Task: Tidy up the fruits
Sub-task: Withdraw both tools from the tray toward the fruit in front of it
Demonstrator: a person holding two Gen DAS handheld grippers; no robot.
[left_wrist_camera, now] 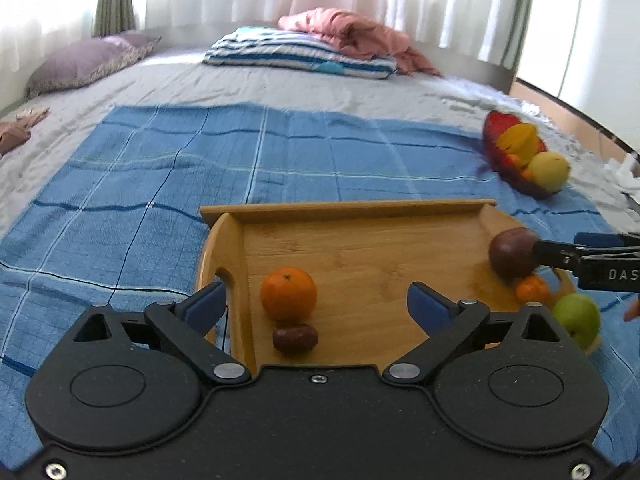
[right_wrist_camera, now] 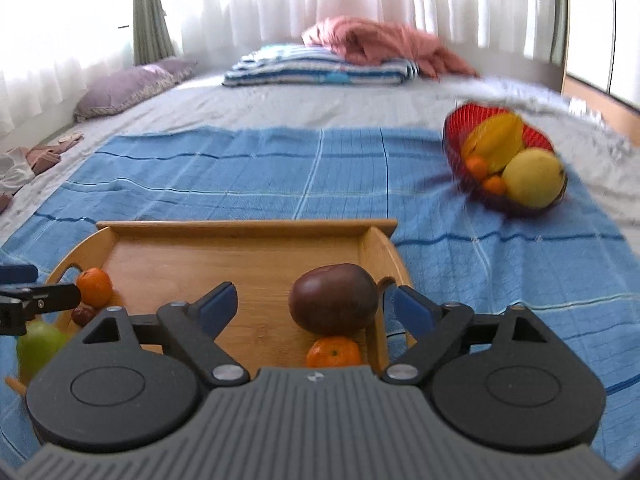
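Note:
A wooden tray [left_wrist_camera: 360, 240] lies on a blue checked cloth. In it sit an orange [left_wrist_camera: 288, 293], a small dark red fruit [left_wrist_camera: 295, 338], a big dark purple fruit [left_wrist_camera: 513, 253] and a small tangerine [left_wrist_camera: 532, 289]. A green pear [left_wrist_camera: 578, 318] lies beside the tray. My left gripper [left_wrist_camera: 316, 304] is open, with the orange and small dark fruit between its fingers. My right gripper [right_wrist_camera: 312, 308] is open over the tray [right_wrist_camera: 240, 252], with the purple fruit [right_wrist_camera: 334, 298] and tangerine [right_wrist_camera: 334, 352] between its fingers. A red basket [right_wrist_camera: 460, 136] holds yellow and orange fruits.
The blue cloth [left_wrist_camera: 160, 184] covers a grey bed. A striped folded blanket [left_wrist_camera: 296, 54] with a pink cloth on it lies at the far end. A purple pillow [left_wrist_camera: 84, 62] lies at the far left. Curtains hang behind.

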